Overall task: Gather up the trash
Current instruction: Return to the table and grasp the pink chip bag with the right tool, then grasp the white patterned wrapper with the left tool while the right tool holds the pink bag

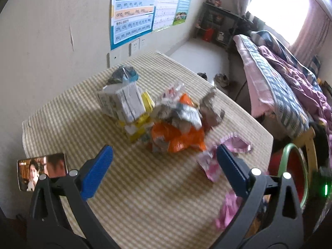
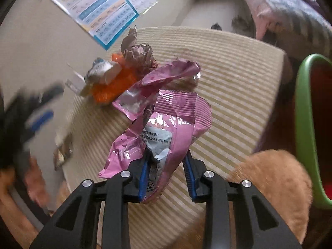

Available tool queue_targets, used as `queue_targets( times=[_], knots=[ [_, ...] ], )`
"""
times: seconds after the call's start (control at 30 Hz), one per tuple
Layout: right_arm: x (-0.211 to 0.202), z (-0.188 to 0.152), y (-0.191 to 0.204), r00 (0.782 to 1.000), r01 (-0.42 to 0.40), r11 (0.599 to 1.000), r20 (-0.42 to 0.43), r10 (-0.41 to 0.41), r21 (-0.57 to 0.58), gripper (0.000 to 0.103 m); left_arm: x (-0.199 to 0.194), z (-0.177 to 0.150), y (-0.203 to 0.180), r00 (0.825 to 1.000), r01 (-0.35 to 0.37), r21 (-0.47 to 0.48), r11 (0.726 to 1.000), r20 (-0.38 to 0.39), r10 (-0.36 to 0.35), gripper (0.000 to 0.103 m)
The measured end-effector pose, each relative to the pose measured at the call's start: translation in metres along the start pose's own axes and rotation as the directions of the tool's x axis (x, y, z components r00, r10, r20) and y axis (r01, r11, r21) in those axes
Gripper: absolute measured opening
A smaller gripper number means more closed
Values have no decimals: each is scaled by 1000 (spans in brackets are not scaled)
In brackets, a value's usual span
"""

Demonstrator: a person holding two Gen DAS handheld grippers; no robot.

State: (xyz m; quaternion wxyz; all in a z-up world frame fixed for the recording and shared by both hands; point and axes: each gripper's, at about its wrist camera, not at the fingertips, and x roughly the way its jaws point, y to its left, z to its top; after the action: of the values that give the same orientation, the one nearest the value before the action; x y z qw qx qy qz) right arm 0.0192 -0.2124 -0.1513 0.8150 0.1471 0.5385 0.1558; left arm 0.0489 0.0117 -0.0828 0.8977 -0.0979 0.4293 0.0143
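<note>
A heap of trash lies on a striped beige table (image 1: 145, 197): a white carton (image 1: 122, 101), yellow packets (image 1: 143, 124), an orange wrapper (image 1: 176, 137), crumpled brown paper (image 1: 211, 108) and a pink wrapper (image 1: 209, 164). My left gripper (image 1: 164, 166) is open above the table, just short of the heap. My right gripper (image 2: 167, 172) is partly closed around a pink wrapper (image 2: 166, 128) and holds it above the table (image 2: 238, 87). A second pink wrapper (image 2: 161, 76) and the orange wrapper (image 2: 116, 85) lie beyond it. The other gripper (image 2: 37, 116) shows blurred at the left.
A bin with a green rim and red inside (image 1: 294, 172) stands right of the table, also in the right wrist view (image 2: 305, 124). A phone (image 1: 41, 171) with a video on sits at the table's left edge. A bed (image 1: 290, 87) lies at the right.
</note>
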Motion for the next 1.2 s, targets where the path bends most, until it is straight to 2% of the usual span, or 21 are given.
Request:
queue_targets(
  times=[0.13,0.33,0.5,0.67,0.7,0.73,1.03,1.2],
  knots=[
    [0,-2,-4,1000,-1,1000,11,1,10,31,15,20,-11,999,-43,37,998,4,43,95],
    [5,1,-4,1000,-11,1000,9,11,9,31,49,44,-11,995,-73,-1,997,-74,73,89],
    [4,2,-7,1000,-22,1000,8,22,17,32,71,53,-14,992,-55,-47,997,-119,49,89],
    [4,1,-10,1000,-30,999,3,30,25,32,92,52,-18,977,-63,-70,996,-209,47,87],
    [4,2,-11,999,-32,999,2,32,28,32,92,50,-20,977,-52,-66,996,-210,37,79],
    [4,2,-12,999,-34,999,1,34,32,32,90,48,-21,978,-47,-58,997,-205,34,78],
    [5,2,-12,999,-35,999,-5,35,42,32,47,28,-33,995,0,41,999,-102,4,77],
    [6,2,-12,999,-33,998,-5,33,47,32,25,17,-34,996,32,71,997,-87,-26,77]
  ],
)
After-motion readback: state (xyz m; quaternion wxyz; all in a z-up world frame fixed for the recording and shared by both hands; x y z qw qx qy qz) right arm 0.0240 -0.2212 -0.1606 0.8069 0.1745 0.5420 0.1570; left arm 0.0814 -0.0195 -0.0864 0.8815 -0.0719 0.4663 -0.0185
